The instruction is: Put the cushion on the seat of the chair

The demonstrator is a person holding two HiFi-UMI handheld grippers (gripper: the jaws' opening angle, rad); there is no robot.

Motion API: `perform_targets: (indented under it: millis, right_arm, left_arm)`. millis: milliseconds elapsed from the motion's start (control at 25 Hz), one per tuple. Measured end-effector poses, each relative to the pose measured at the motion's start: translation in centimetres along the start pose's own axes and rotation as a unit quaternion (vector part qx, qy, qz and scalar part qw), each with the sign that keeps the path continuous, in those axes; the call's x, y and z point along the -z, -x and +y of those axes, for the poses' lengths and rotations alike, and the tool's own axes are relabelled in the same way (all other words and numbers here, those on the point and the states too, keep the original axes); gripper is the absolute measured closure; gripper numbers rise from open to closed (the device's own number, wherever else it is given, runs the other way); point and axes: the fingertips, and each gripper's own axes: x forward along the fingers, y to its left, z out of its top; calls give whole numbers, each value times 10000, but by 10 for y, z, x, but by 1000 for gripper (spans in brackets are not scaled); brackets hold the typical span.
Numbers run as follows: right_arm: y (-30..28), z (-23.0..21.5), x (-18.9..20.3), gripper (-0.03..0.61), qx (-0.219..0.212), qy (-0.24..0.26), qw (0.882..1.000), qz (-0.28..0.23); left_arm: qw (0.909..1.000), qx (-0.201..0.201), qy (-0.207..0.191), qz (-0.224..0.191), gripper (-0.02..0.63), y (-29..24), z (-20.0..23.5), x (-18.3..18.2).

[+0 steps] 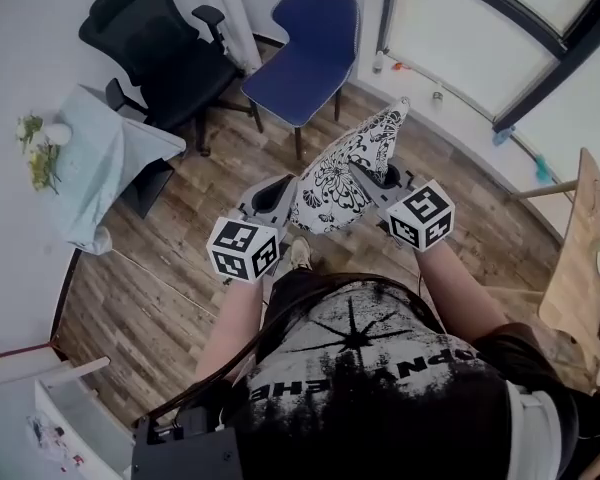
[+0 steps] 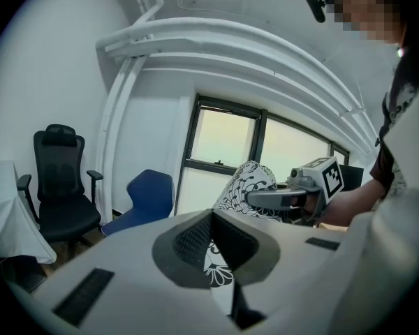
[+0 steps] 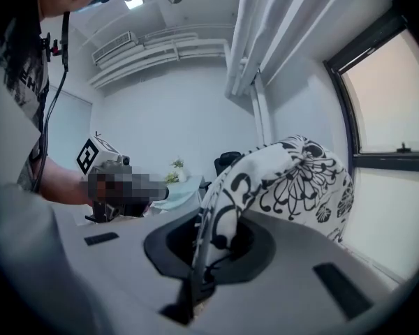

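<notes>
Finding 1, grip: my left gripper (image 1: pixel 285 203) is pressed together on the near lower edge of the cushion (image 1: pixel 345 173). The left gripper view shows patterned fabric (image 2: pixel 216 260) nipped between the pads. My right gripper (image 1: pixel 372 180) likewise pinches the cushion's opposite edge, with cloth caught in its closed jaws (image 3: pixel 208 253).

Finding 2, position: the cushion hangs in the air between the two grippers, in front of my body and clear of the floor and of any seat. Its long axis runs from near my waist up and away, with the far corner pointing toward the window side.

Finding 3, deciding relation: the blue chair (image 1: pixel 305 53) stands ahead, beyond the cushion's far end and a little to the left. Its seat faces me and is bare. Neither hand is clearly nearer. The right is slightly further forward, while the left is more in line with the seat.

Finding 4, count: one cushion, two grippers, two chairs. The second is a black office chair (image 1: pixel 165 53) further left. I judge the blue one the likelier target, though that is not certain.
</notes>
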Motion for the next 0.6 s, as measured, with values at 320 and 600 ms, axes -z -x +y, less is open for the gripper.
perform_targets:
  millis: [320, 600]
  right_arm:
    - [-71, -17, -17, 552, 172, -102, 9998, 75]
    - [-145, -28, -32, 552, 529, -54, 9985, 151]
  left_arm:
    - [9998, 173, -108, -8, 600, -9, 69, -27]
    - [9996, 262, -33, 103, 600, -6, 156, -34]
